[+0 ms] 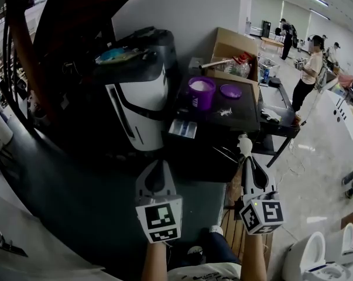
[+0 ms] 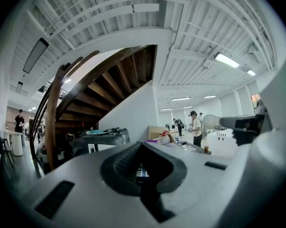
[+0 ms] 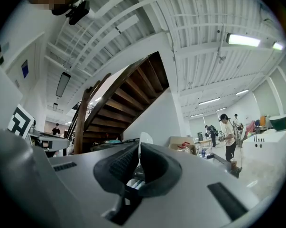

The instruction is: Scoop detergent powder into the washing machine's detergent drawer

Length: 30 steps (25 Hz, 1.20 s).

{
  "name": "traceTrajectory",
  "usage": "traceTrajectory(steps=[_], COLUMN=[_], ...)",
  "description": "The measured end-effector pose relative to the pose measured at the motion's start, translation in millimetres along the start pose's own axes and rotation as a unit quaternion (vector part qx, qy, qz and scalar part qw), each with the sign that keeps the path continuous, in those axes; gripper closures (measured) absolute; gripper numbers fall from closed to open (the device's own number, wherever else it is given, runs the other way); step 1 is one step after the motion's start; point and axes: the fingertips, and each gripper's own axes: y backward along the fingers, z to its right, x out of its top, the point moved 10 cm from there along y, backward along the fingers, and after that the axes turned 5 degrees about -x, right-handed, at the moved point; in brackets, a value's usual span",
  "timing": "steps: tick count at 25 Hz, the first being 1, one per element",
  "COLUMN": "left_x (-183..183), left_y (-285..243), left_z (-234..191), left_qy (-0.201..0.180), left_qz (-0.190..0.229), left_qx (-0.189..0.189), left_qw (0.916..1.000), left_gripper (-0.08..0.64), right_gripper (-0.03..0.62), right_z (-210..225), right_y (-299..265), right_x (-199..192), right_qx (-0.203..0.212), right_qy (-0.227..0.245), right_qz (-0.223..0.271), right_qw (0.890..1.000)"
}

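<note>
A purple tub [image 1: 201, 91] full of white powder stands on a black table [image 1: 246, 119], with its purple lid [image 1: 230, 91] lying beside it. Left of them is a white and black washing machine [image 1: 142, 95]. A small blue-white drawer [image 1: 183, 129] sticks out at the table's near left corner. My right gripper [image 1: 245, 158] is shut on a white scoop [image 1: 244, 144], held upright in front of the table; the scoop's blade [image 3: 145, 139] shows between the jaws [image 3: 139, 152]. My left gripper [image 1: 156, 167] hangs shut and empty, its dark pads meeting [image 2: 143, 150], below the drawer.
An open cardboard box [image 1: 235, 45] with bottles sits behind the table. A wooden staircase [image 1: 24, 57] rises at the left. A person [image 1: 308, 69] stands at the far right by a counter. White ceramic fixtures [image 1: 319, 259] are on the floor at bottom right.
</note>
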Motion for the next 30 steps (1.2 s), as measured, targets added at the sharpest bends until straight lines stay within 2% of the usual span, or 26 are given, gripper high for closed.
traceTrajectory(steps=[14, 30], left_x=[-13.1, -0.2], left_y=[-57.5, -215.2], left_z=[-13.4, -32.1], left_qy=[0.014, 0.021], left_qz=[-0.018, -0.025], left_qx=[0.013, 0.064], left_qw=[0.9997, 0.9974], left_gripper=[0.558, 0.558], right_gripper=[0.572, 0.572], right_z=[9.9, 53.9], right_y=[-66.4, -245.4], right_x=[-15.2, -25.1], right_qx=[0.013, 0.073], right_qy=[0.005, 0.015], right_qz=[-0.016, -0.022], right_qw=[1.0, 0.997])
